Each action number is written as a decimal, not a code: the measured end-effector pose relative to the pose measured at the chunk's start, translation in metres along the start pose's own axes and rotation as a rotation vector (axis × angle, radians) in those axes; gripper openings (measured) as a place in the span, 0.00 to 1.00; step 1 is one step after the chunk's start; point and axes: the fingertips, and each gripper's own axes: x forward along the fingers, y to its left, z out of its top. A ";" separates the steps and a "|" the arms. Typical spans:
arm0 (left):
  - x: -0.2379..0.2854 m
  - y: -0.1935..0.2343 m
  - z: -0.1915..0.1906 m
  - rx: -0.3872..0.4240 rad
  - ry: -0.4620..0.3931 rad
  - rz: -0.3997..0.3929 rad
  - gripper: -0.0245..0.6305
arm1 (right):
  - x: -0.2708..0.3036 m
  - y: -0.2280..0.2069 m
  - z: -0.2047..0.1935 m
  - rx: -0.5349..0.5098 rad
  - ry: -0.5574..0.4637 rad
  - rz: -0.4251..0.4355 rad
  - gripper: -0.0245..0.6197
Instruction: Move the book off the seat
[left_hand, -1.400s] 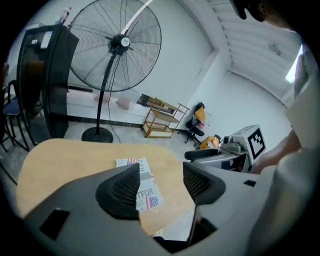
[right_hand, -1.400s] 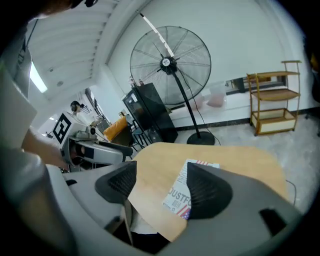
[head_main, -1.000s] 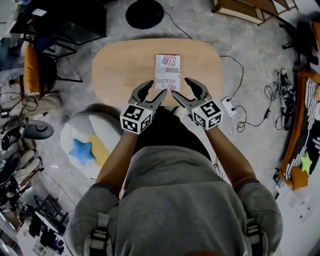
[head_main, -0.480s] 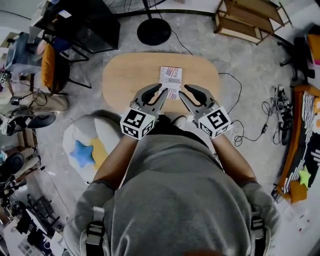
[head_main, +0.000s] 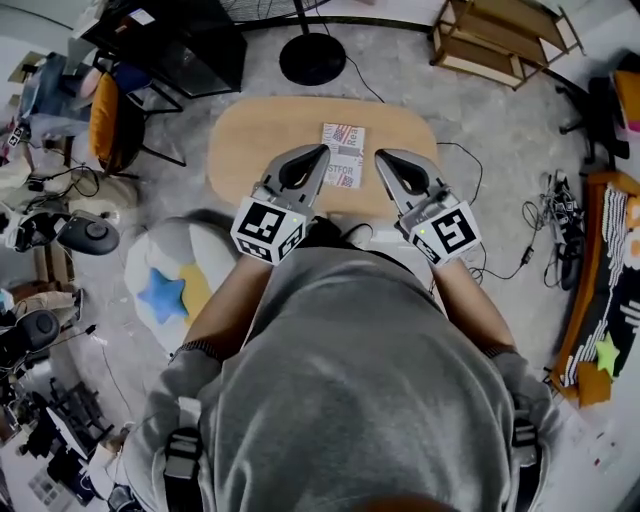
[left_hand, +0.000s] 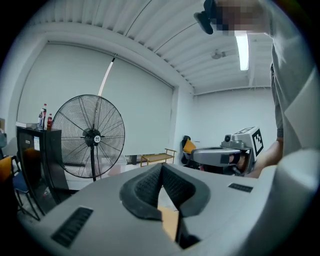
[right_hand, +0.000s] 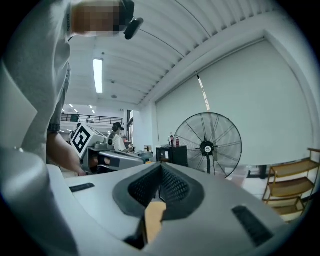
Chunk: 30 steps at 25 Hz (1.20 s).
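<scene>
A book (head_main: 343, 155) with a striped cover lies flat on the oval wooden seat (head_main: 250, 140). In the head view, my left gripper (head_main: 322, 152) and right gripper (head_main: 380, 158) are held up level in front of the person's chest, one on each side of the book and well above it. Both pairs of jaws have just been closing and now meet at the tips with nothing between them. The left gripper view shows its shut jaws (left_hand: 161, 167) and the right gripper (left_hand: 222, 156) beside it. The right gripper view shows its own shut jaws (right_hand: 160, 167).
A standing fan (left_hand: 87, 136) has its round base (head_main: 312, 58) beyond the seat. A white cushion with a blue star (head_main: 170, 290) lies at the left. A black cabinet (head_main: 170, 40), a wooden rack (head_main: 500, 35) and floor cables (head_main: 480, 240) surround the seat.
Both grippers have risen away from the book and their jaws have gone from wide open to shut. The book stays where it was on the seat.
</scene>
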 end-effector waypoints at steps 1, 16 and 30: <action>-0.001 -0.001 0.004 0.006 -0.009 -0.002 0.06 | -0.002 0.000 0.006 0.000 -0.009 -0.001 0.05; 0.003 -0.022 0.045 0.121 -0.079 -0.046 0.06 | -0.008 -0.007 0.038 0.016 -0.033 0.006 0.05; 0.007 -0.013 0.046 0.105 -0.079 -0.054 0.06 | 0.002 -0.009 0.036 -0.012 -0.022 -0.004 0.05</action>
